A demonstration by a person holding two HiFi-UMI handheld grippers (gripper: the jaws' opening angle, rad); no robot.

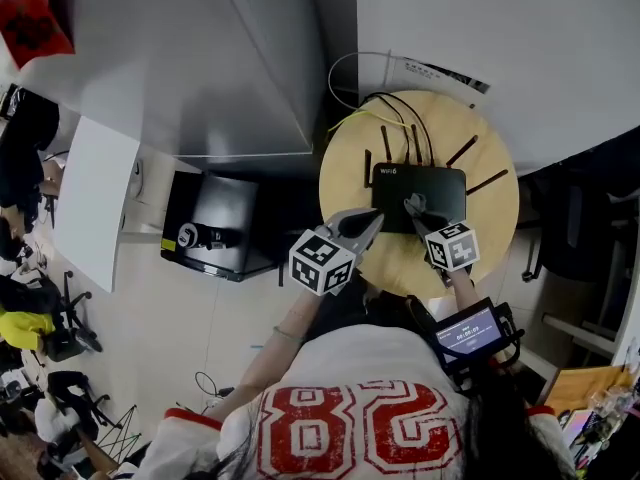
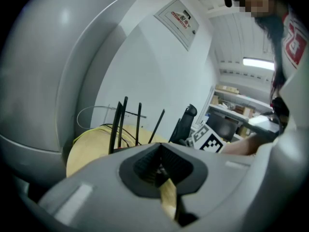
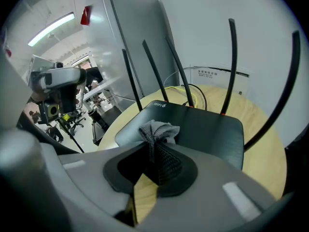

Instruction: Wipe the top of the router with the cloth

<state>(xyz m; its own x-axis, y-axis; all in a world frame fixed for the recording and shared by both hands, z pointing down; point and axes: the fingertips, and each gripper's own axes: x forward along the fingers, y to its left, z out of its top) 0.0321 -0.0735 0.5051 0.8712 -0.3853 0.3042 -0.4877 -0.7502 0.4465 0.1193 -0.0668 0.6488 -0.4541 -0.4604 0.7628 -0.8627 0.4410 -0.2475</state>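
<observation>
A round wooden table (image 1: 345, 173) is seen in the upper right of the head view. A black router (image 1: 432, 183) is laid flat on it, with its thin antennas fanned out towards the top of the frame. Black and yellow cables (image 1: 392, 108) are gathered at the table's upper edge.

The right gripper (image 1: 412, 208) is placed over the lower middle of the router's top. In the right gripper view its jaws are seen closed on a small grey cloth (image 3: 157, 131), which is bunched up above the right gripper (image 3: 157, 153). The cloth is shown in the centre of that view against the near edge of the router (image 3: 198, 127), with the table (image 3: 263, 144) spread behind. Whether the cloth (image 1: 414, 204) is pressed onto the surface cannot be told.

The left gripper (image 1: 368, 225) is held just beside the router's lower left corner, over the table. In the left gripper view the jaws of the left gripper (image 2: 161, 167) are seen brought together with nothing between them. The antennas (image 2: 124, 122) and part of the table (image 2: 87, 151) are seen left of centre.

A black case (image 1: 215, 223) is seen on the floor to the left of the table. A small screen (image 1: 468, 334) is carried near the person's right forearm at the lower right.
</observation>
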